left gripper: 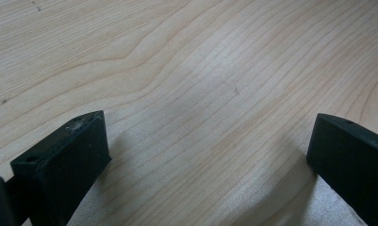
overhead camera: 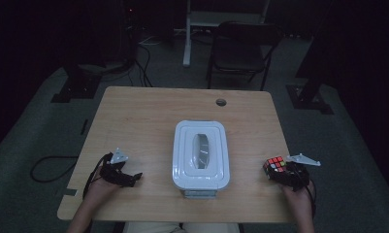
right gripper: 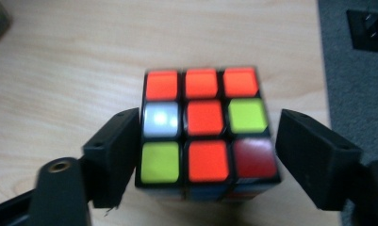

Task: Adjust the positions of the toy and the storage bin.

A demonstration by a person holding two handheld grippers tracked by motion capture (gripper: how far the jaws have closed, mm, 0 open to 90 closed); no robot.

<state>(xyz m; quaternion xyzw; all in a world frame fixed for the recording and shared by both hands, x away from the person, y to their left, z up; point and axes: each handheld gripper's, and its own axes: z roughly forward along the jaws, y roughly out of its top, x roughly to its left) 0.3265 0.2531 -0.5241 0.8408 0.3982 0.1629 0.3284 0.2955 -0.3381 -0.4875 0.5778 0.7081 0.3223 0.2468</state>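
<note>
A scrambled colour cube [overhead camera: 274, 165] rests on the wooden table [overhead camera: 143, 116] near its right edge. Its top face [right gripper: 205, 127] shows mostly orange squares with two yellow-green, one white and one dark red. My right gripper [right gripper: 210, 117] has a jaw on each side of the cube. The left jaw is against the cube's side and the right jaw stands a little off it, so the gripper is open. Seen from above, the right gripper [overhead camera: 278, 171] sits just behind the cube. My left gripper [overhead camera: 131, 177] rests near the table's front left, its jaws wide open over bare wood [left gripper: 210, 127].
A white rectangular box [overhead camera: 201, 155] with a slotted lid stands in the table's middle, between the two grippers. A round cable hole [overhead camera: 221, 102] lies near the far edge. Beyond the table stands a dark folding chair [overhead camera: 240, 48]. The floor drops away right of the cube.
</note>
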